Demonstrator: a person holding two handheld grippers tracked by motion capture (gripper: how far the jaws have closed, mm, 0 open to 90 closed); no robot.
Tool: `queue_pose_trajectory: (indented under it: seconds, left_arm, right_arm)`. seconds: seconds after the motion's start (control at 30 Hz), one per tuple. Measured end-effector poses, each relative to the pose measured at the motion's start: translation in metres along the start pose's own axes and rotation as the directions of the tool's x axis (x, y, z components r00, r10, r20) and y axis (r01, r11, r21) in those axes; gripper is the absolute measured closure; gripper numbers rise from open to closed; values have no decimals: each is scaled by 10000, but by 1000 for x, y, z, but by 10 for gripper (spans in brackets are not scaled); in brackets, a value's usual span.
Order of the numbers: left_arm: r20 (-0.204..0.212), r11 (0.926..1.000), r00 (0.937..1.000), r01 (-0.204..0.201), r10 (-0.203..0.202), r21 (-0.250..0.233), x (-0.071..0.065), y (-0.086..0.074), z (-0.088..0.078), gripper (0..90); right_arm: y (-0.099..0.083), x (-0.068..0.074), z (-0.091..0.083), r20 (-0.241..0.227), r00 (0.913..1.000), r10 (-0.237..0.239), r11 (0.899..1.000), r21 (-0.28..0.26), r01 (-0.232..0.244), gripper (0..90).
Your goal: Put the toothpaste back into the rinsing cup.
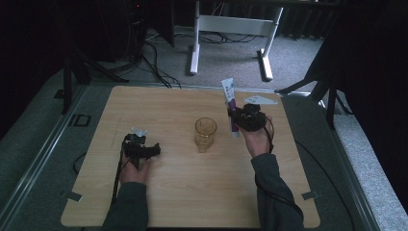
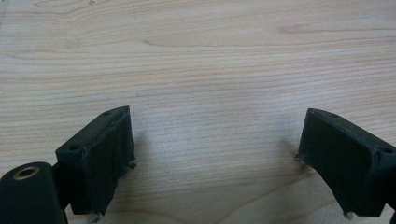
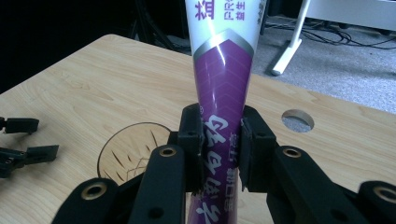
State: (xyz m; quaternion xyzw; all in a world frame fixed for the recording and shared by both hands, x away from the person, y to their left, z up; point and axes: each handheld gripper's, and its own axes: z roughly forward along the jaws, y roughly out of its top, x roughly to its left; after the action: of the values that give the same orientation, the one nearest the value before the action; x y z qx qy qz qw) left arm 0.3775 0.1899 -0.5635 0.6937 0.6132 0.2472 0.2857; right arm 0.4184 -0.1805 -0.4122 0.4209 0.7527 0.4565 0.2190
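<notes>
On my right gripper (image 1: pixel 239 117) I had the jaws pinched on a purple and white tube (image 1: pixel 230 103), held upright above the table (image 1: pixel 183 202), toward its far right part, with the crimped white end pointing up and away. From the right gripper view the jaws clamped the tube (image 3: pixel 219 93) on both sides of its purple lower half. An amber glass (image 1: pixel 205 134) stood upright near the table's middle, just left of the tube and apart from it. My left gripper (image 1: pixel 142 146) sat low over the left part of the table, jaws spread wide with nothing between them but bare wood (image 2: pixel 210 84). A white triangular card (image 1: pixel 260 100) lay near the far right edge.
</notes>
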Motion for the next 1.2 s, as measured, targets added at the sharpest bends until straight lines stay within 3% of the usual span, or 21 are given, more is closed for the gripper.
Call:
queue_pose_trajectory:
  seconds: [1.2]
  left_arm:
    - [2, 10000, 10000, -4, 4, 4, 0, 0, 0, 103]
  right_arm:
    - [10, 18, 20, -633, 9980, -82, 9997, -227, 67, 736]
